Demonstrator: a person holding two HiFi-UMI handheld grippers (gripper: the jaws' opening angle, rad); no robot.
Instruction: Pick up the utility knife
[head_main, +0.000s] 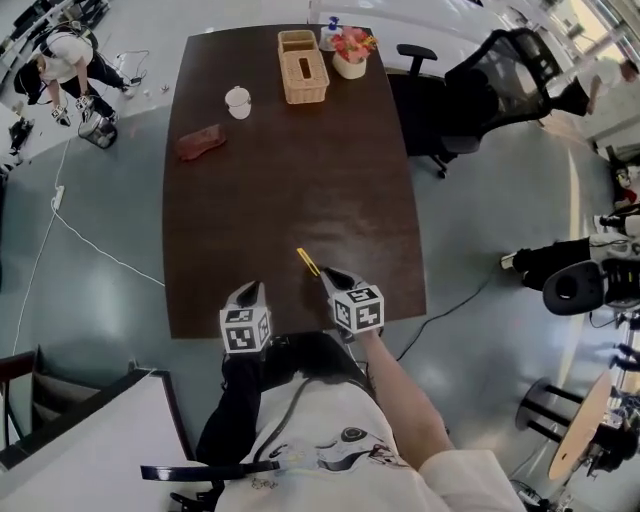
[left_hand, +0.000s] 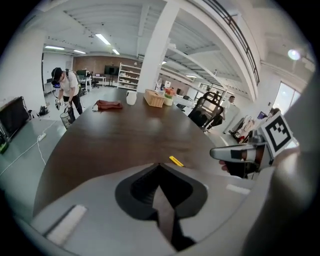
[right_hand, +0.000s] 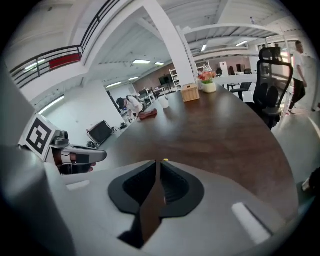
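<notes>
Pickup not started: the utility knife (head_main: 307, 262) lies on the table (head_main: 300, 180), lower centre. Your left gripper (head_main: 256, 290) and right gripper (head_main: 326, 274) are both closed and empty; the grasp remains.

Desk (head_main: 300, 190): dark brown, faint wood grain, glossy.
Utility knife (head_main: 307, 262): yellow, one end dark.
Left tongs (left_hand: 159, 166): pale grey with black lining, and black squares on white at the back.
Right tongs (right_hand: 156, 162): the same grey, black and white.
Basket (head_main: 302, 68), desk's far end: woven tan.
Cup (head_main: 238, 101), left of basket: white.
Cloth (head_main: 201, 141), desk's left side: reddish brown.
Flowers (head_main: 353, 42): pink and red, in a cream pot.
Floor (head_main: 110, 290): grey-blue, shiny.
</notes>
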